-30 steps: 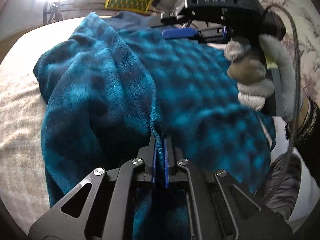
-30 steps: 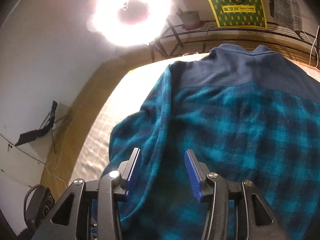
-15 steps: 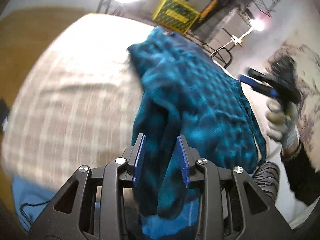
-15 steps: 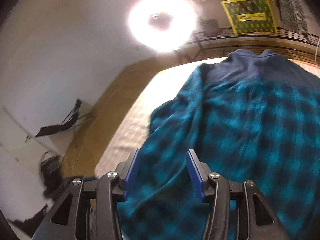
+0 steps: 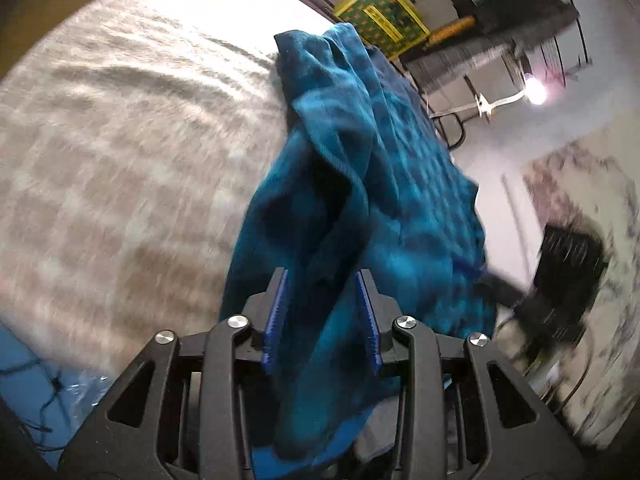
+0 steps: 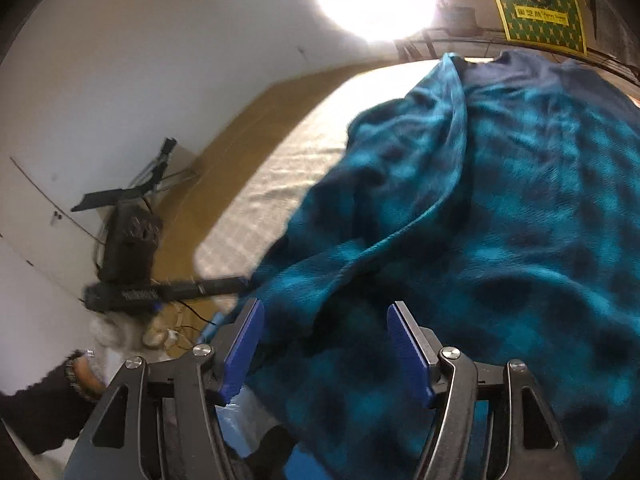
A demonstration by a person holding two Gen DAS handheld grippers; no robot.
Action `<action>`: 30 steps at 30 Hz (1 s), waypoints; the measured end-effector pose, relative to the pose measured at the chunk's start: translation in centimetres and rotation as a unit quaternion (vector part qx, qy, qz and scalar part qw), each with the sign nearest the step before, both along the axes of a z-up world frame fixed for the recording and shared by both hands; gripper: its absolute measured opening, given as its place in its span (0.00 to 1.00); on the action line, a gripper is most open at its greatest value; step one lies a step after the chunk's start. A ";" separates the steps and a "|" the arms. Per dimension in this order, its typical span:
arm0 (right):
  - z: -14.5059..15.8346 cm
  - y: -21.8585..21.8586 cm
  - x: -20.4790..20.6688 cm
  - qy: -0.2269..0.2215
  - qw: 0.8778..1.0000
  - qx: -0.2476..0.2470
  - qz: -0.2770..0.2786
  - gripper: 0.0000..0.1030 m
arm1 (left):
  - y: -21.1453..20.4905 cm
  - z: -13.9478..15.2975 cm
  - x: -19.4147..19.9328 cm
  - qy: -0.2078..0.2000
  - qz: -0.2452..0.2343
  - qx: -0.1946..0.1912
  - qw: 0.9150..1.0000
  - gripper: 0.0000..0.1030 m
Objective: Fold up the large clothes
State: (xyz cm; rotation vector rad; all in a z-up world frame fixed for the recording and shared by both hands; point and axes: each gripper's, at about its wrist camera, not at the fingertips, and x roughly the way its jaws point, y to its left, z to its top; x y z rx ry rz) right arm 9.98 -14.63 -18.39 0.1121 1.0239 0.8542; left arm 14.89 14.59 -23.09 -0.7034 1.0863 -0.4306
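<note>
Fingers first: our left gripper stands with its blue pads parted, and a hanging fold of the fleece shirt runs down between them; we cannot tell whether the pads touch it, but they do not pinch it. Within the last second these jaws opened and let go of the fold they had clamped. Our right gripper is wider apart, its jaws having just been opening further, and it hovers over the shirt's lower part with cloth below the gap, nothing held.

Beyond the fingers, the shirt lies bunched on the pale checked bed cover, its near edge drooping over the side of the bed and its dark collar at the far end. One side is rolled over in a thick ridge.

We judge the fleece soft, limp and fairly bulky. It should not slip from the ridged pads, yet it will sag and drag wherever unsupported. Hem corners or the shoulder seams look like the best places to take hold, pinching a single layer, with both grippers well apart so the cloth spreads flat.
</note>
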 end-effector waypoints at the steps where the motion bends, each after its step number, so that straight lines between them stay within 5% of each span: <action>1: -0.5 0.2 0.2 0.001 1.000 -0.002 -0.002 0.66 | -0.2 -0.2 0.9 0.005 0.001 -0.012 1.000 0.33; 5: -1.9 0.7 0.7 -0.001 1.000 0.016 -0.002 0.66 | -2.4 -0.6 4.6 0.005 -0.018 -0.013 1.000 0.33; 6: -2.0 0.8 0.7 -0.002 1.000 0.019 -0.002 0.66 | -2.8 -0.6 5.2 0.004 -0.018 -0.001 1.000 0.27; 7: -2.2 1.0 0.9 -0.003 1.000 0.021 0.000 0.66 | -3.1 -0.7 5.7 0.006 -0.016 0.006 1.000 0.02; 9: -2.4 1.4 0.9 -0.005 1.000 0.016 0.006 0.65 | -3.1 -0.7 6.7 0.013 -0.010 -0.008 1.000 0.03; 11: -2.4 2.3 0.9 0.003 1.000 0.013 0.028 0.34 | -2.6 0.2 6.8 -0.004 0.000 -0.014 1.000 0.02; 12: -2.2 2.8 0.8 0.012 0.999 0.014 0.043 0.11 | -2.1 1.1 6.9 -0.017 0.010 -0.010 1.000 0.02; 14: -1.1 3.2 0.3 0.008 0.999 0.021 0.049 0.08 | -1.1 2.1 7.1 -0.031 0.023 0.001 0.999 0.02; 17: 1.4 2.5 0.0 0.016 0.993 0.103 0.061 0.12 | 0.2 2.8 8.3 -0.038 0.034 0.028 0.998 0.02; 19: 2.1 2.4 0.0 0.004 0.992 0.111 0.056 0.56 | 0.6 2.4 9.2 -0.031 0.038 0.046 0.998 0.02; 21: 1.8 2.9 -0.2 -0.018 0.995 0.088 0.046 0.77 | 0.4 1.9 9.7 -0.027 0.033 0.078 0.996 0.02; 24: 0.0 3.6 -0.2 -0.019 0.997 0.046 0.053 0.74 | -0.1 1.2 10.0 -0.023 0.028 0.093 0.995 0.02; 27: -2.2 4.7 -0.6 -0.003 0.997 0.006 0.083 0.54 | 0.0 0.8 9.6 -0.026 0.029 0.091 0.995 0.02; 30: -3.7 6.3 -2.5 0.005 0.993 -0.025 0.118 0.47 | 0.1 0.8 9.8 -0.027 0.025 0.090 0.995 0.02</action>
